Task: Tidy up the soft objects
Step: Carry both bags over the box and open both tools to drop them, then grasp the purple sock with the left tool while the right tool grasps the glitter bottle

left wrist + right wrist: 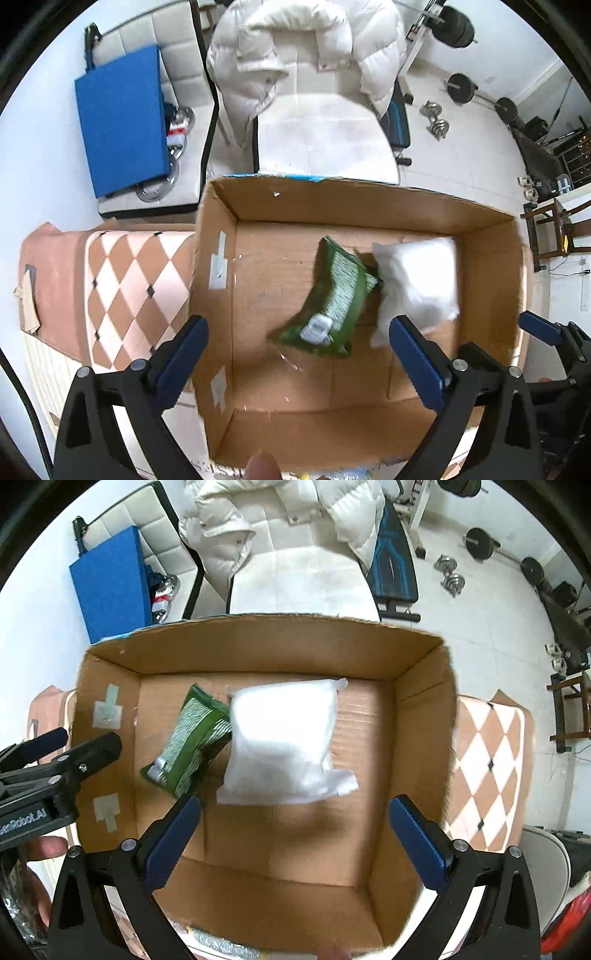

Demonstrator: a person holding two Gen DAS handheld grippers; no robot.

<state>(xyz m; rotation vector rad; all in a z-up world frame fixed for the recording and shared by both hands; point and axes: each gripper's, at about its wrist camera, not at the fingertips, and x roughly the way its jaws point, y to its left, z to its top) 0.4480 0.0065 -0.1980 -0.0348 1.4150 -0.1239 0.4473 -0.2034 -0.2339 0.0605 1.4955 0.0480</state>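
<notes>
A green soft pack (334, 301) with a white flip lid and a white soft packet (417, 280) lie side by side inside an open cardboard box (354, 206). My left gripper (299, 354) is open and empty above the box's near left part. My right gripper (295, 830) is open and empty above the box's near side, with the white packet (284, 742) just beyond its fingertips and the green pack (192, 738) to the left. The white packet looks blurred. The left gripper (74, 746) shows at the left edge of the right wrist view.
The box (424, 709) stands on a table with an orange-and-white diamond cloth (125, 280). Behind are a white chair with a white puffer jacket (306, 48), a blue board (122, 118), and dumbbells (436, 118) on the floor.
</notes>
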